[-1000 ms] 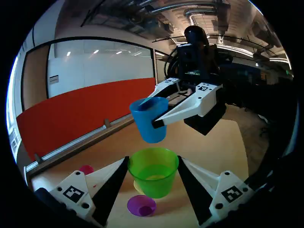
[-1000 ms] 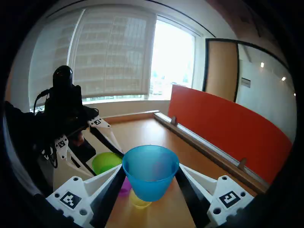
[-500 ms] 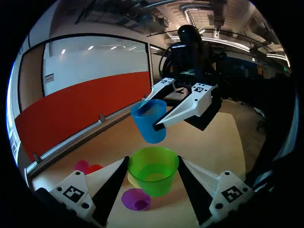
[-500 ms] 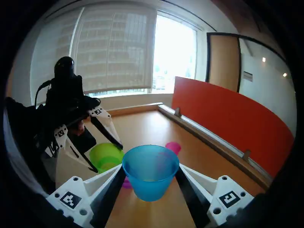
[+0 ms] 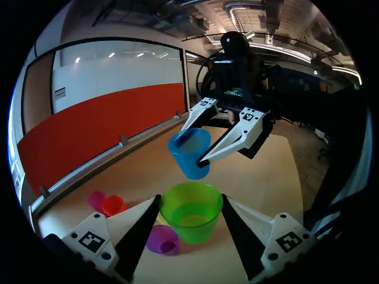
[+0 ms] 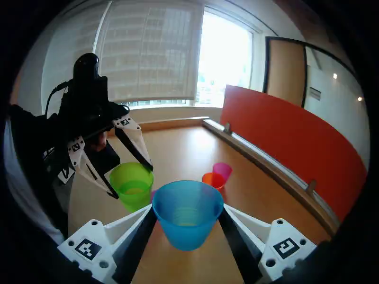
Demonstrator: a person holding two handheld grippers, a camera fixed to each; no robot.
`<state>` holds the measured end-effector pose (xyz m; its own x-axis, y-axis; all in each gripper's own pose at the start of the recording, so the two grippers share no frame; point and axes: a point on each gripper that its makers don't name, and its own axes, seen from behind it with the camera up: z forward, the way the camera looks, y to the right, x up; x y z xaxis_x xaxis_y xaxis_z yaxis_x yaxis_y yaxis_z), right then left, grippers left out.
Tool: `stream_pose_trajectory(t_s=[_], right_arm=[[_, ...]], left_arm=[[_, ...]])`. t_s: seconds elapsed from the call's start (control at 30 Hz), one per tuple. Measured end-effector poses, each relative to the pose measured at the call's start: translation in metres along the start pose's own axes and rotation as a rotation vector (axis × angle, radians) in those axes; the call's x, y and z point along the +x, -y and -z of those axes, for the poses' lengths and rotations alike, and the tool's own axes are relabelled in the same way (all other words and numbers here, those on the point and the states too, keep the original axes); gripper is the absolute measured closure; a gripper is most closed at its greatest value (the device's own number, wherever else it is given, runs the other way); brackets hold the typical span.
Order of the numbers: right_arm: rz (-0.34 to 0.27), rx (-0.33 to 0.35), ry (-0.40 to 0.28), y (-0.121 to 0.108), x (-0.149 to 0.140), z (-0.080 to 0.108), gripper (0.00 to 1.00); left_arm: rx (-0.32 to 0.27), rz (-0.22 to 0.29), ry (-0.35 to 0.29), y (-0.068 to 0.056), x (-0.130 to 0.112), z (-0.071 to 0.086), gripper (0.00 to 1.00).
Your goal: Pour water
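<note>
In the left gripper view, a translucent green plastic cup (image 5: 192, 220) holding some liquid is pinched upright by the left hand-held gripper (image 5: 190, 199) above the wooden bench (image 5: 267, 177), seemingly to receive water, while a translucent blue plastic cup (image 5: 187, 160) is clamped, slightly tilted, by the right hand-held gripper (image 5: 190, 150) higher up and near the green rim. In the right gripper view, both cups are seen held off the bench, clear of a small pink cup (image 6: 222, 170) and an orange cup (image 6: 212, 180) standing toward its partition-side edge.
</note>
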<state>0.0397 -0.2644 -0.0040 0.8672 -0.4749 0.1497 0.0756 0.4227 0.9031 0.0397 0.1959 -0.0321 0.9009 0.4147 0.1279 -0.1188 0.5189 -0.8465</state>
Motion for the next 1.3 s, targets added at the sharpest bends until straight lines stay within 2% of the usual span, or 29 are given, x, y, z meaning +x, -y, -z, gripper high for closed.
stream_pose_trajectory(t_s=[0.6, 0.9, 1.3], right_arm=[[0.012, 0.045, 0.082, 0.021, -0.055, -0.009, 0.10], [0.017, 0.071, 0.115, 0.033, -0.081, -0.014, 0.10], [-0.007, 0.096, 0.145, 0.046, -0.109, -0.018, 0.09]], left_arm=[[-0.023, 0.006, 0.075, -0.027, -0.048, -0.002, 0.10], [-0.028, 0.025, 0.089, -0.036, -0.067, -0.004, 0.10], [-0.035, 0.057, 0.093, -0.048, -0.084, -0.007, 0.10]])
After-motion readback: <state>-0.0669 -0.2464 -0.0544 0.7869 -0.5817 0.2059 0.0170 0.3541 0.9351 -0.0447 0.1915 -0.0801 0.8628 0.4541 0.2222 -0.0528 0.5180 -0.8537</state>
